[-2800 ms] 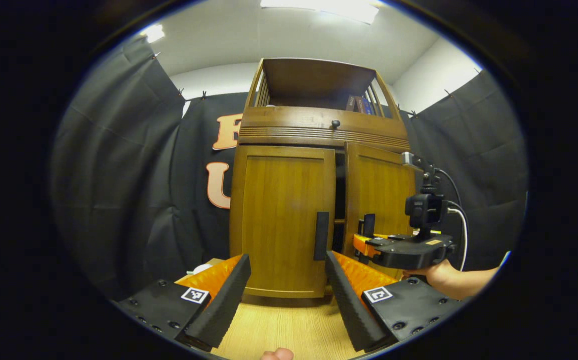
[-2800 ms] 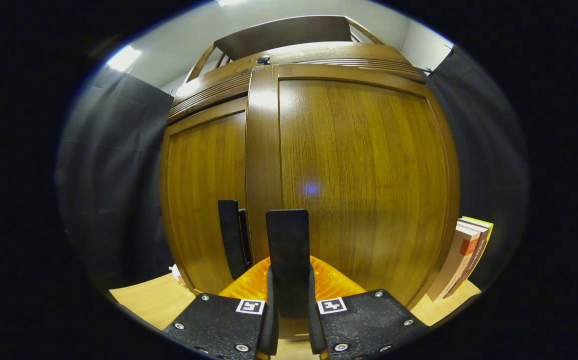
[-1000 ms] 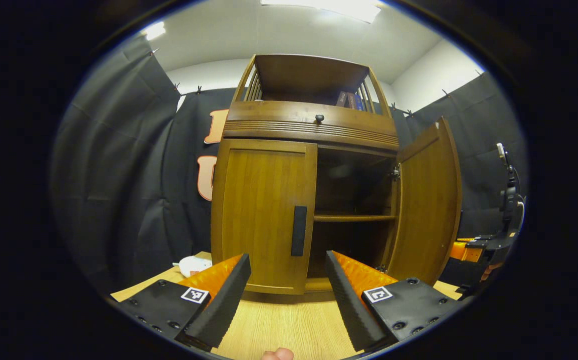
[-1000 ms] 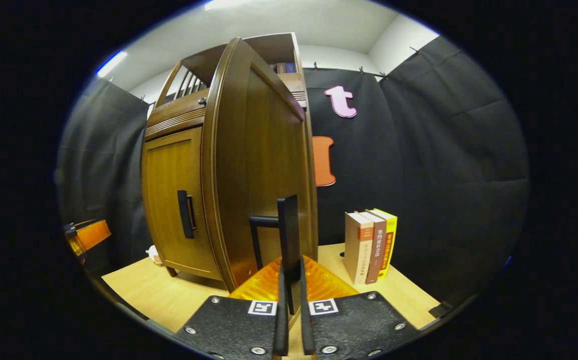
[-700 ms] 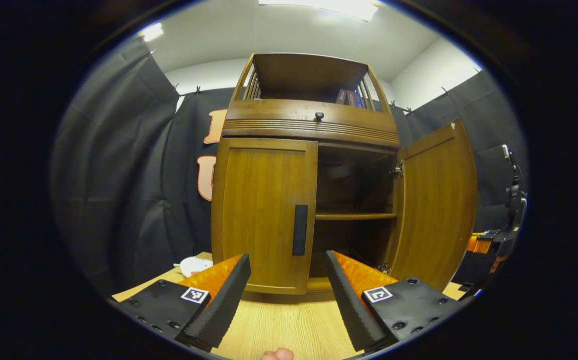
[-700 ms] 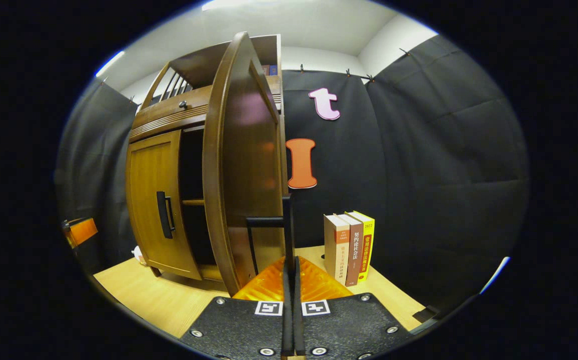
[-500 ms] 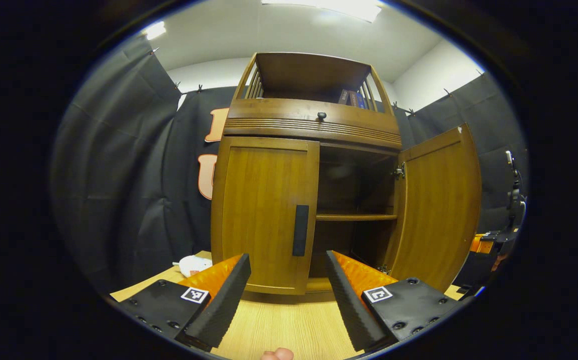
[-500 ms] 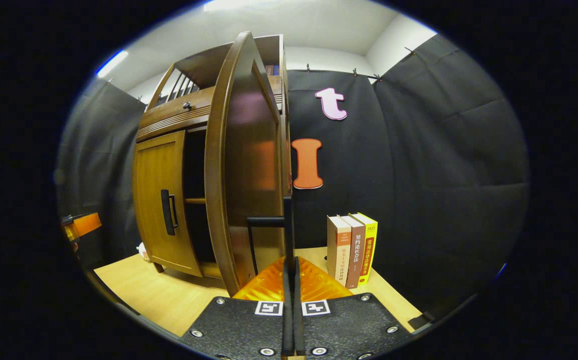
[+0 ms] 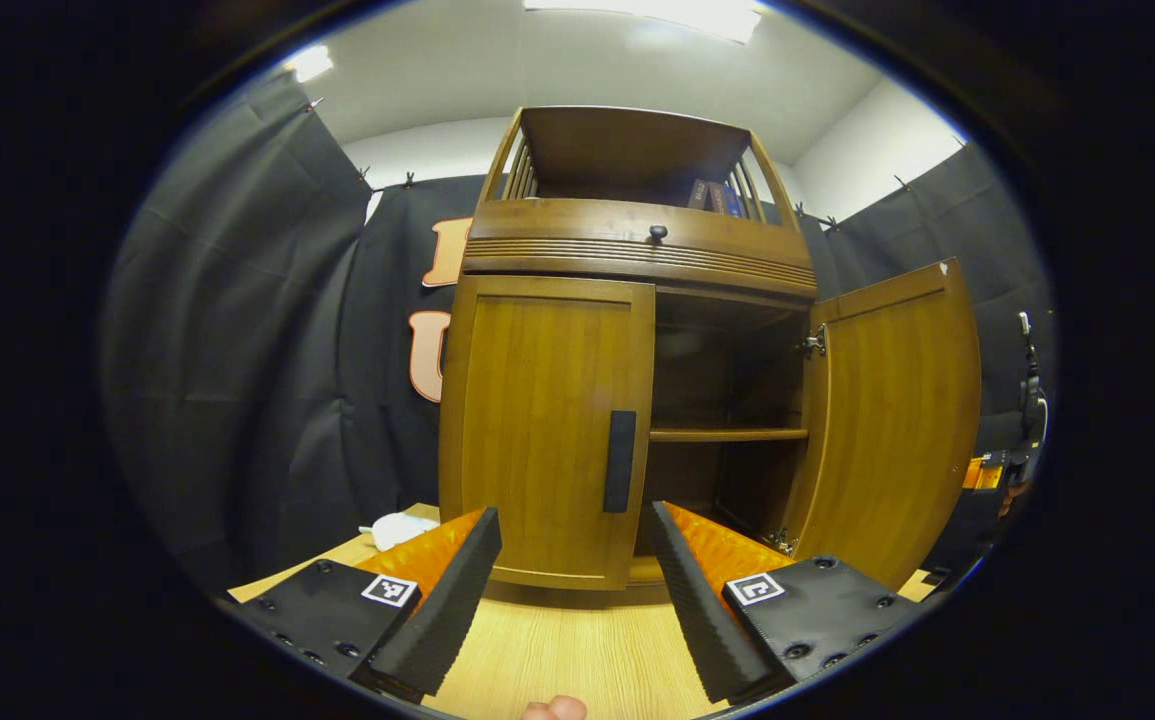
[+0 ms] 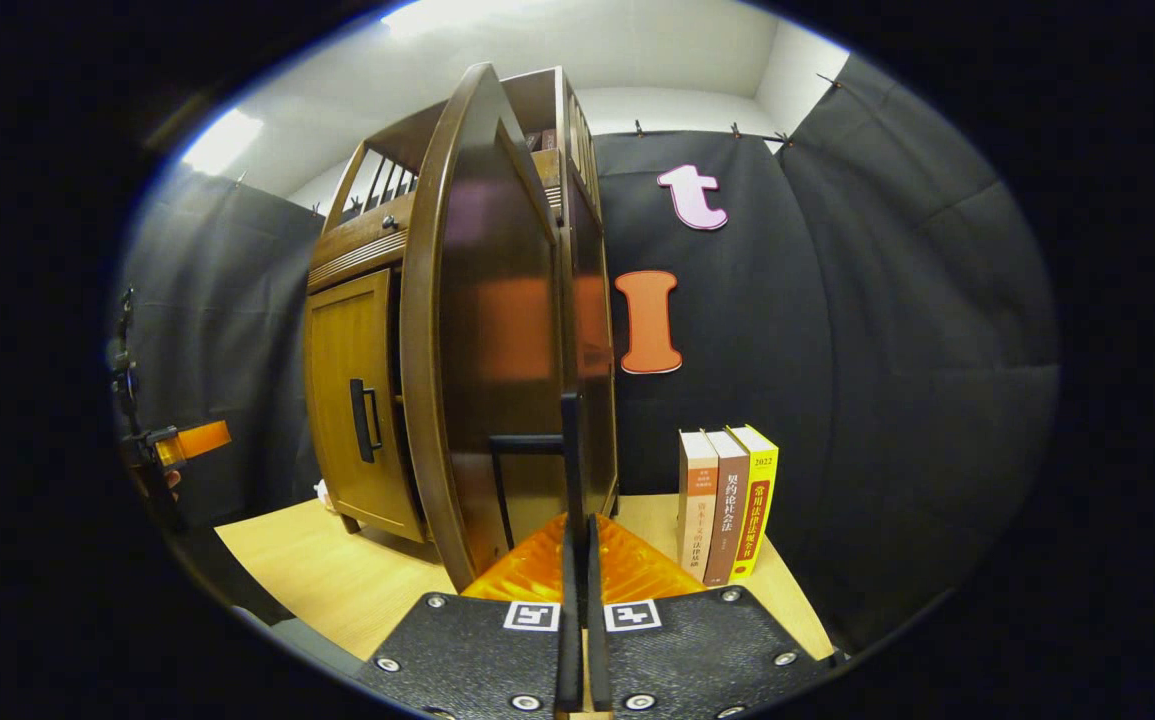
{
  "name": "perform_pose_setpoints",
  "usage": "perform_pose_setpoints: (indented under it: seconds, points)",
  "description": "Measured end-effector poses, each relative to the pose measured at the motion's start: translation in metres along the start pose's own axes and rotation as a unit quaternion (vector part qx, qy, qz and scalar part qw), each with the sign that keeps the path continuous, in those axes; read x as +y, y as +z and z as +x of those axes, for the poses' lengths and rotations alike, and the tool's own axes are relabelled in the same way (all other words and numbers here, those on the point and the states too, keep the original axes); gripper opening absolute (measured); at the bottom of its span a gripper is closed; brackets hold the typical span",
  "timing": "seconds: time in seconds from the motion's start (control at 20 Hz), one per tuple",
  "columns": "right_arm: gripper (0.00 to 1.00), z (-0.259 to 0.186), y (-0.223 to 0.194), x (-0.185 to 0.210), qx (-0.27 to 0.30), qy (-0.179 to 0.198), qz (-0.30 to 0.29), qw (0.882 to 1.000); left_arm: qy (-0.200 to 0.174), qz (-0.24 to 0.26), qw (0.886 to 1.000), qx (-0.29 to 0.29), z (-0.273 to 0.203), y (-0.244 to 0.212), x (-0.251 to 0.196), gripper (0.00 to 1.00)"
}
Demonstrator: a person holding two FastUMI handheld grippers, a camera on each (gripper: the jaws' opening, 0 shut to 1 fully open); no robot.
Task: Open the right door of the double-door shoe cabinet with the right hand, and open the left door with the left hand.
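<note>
Three upright books (image 10: 727,505) beside the open right door (image 10: 497,330) — apart.

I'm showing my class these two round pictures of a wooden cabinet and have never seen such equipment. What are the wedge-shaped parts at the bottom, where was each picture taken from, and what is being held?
A person holds a two-finger claw in each hand, with a camera riding on each.

The left gripper view looks along the left claw, whose fingers stand apart, holding nothing. It faces the shoe cabinet: the left door is closed, the right door swung wide open, baring a shelf.

The right gripper view looks along the right claw, closed on the right door's handle, so that door appears edge-on.

On the wooden tabletop stand three books beside the cabinet; a small white object lies on its other side.
</note>
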State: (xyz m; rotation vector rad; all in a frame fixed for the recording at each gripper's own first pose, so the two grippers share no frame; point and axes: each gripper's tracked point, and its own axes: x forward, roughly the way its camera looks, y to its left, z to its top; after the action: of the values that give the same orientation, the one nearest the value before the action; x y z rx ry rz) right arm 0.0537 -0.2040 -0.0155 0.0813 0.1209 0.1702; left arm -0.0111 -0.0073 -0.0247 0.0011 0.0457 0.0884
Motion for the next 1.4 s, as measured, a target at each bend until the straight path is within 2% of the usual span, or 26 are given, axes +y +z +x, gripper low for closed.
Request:
perform_pose_setpoints:
  seconds: [0.1,0.2,0.25,0.3,0.35,0.5,0.55,0.6,0.65,0.8,1.0,1.25,1.3,1.4]
  points:
    - [0.04,-0.003,-0.005,0.000,0.003,-0.009,0.002,1.000,0.003,-0.013,1.000,0.008,0.003,-0.004,-0.003,0.93]
    - [0.05,-0.015,-0.009,-0.004,0.006,-0.034,-0.006,0.999,0.004,-0.018,1.000,0.007,0.005,-0.002,-0.003,0.93]
    - [0.10,-0.023,-0.009,-0.002,0.000,-0.042,0.001,0.999,0.002,-0.018,1.000,0.005,0.007,-0.002,-0.004,0.96]
    - [0.07,-0.032,-0.009,0.000,-0.004,-0.054,0.006,0.999,0.001,-0.014,1.000,0.002,0.009,-0.001,-0.005,0.97]
    - [0.07,-0.042,-0.007,0.000,-0.009,-0.068,0.002,0.998,0.001,-0.007,1.000,0.002,0.013,0.001,-0.004,0.93]
    - [0.06,-0.068,0.010,0.002,-0.029,-0.101,-0.010,0.994,-0.005,0.002,1.000,0.002,0.025,0.003,-0.006,0.93]
    - [0.02,-0.075,0.013,0.009,-0.031,-0.106,-0.001,0.994,-0.003,0.000,1.000,0.007,0.032,0.003,-0.006,0.93]
    - [0.06,-0.081,0.015,0.015,-0.032,-0.111,0.008,0.993,-0.001,0.000,1.000,0.016,0.040,0.001,-0.006,0.93]
    - [0.07,-0.086,0.017,0.019,-0.035,-0.115,0.016,0.993,-0.005,0.002,1.000,0.019,0.050,0.002,-0.008,0.93]
    - [0.44,-0.091,0.023,0.032,-0.048,-0.123,0.024,0.991,-0.026,0.015,1.000,-0.004,0.083,0.019,-0.022,0.93]
    - [0.93,-0.092,0.013,0.030,-0.024,-0.148,-0.014,0.989,-0.051,0.028,0.998,-0.012,0.128,0.023,-0.041,0.93]
    - [0.93,-0.099,0.022,0.045,-0.035,-0.139,0.002,0.990,-0.058,0.008,0.998,0.009,0.171,0.010,-0.053,0.93]
    - [0.92,-0.101,0.024,0.046,-0.035,-0.139,0.002,0.990,-0.056,0.008,0.998,0.012,0.181,0.006,-0.054,0.96]
    - [0.92,-0.105,0.026,0.045,-0.035,-0.141,0.001,0.989,-0.051,0.011,0.998,0.021,0.198,-0.004,-0.055,0.93]
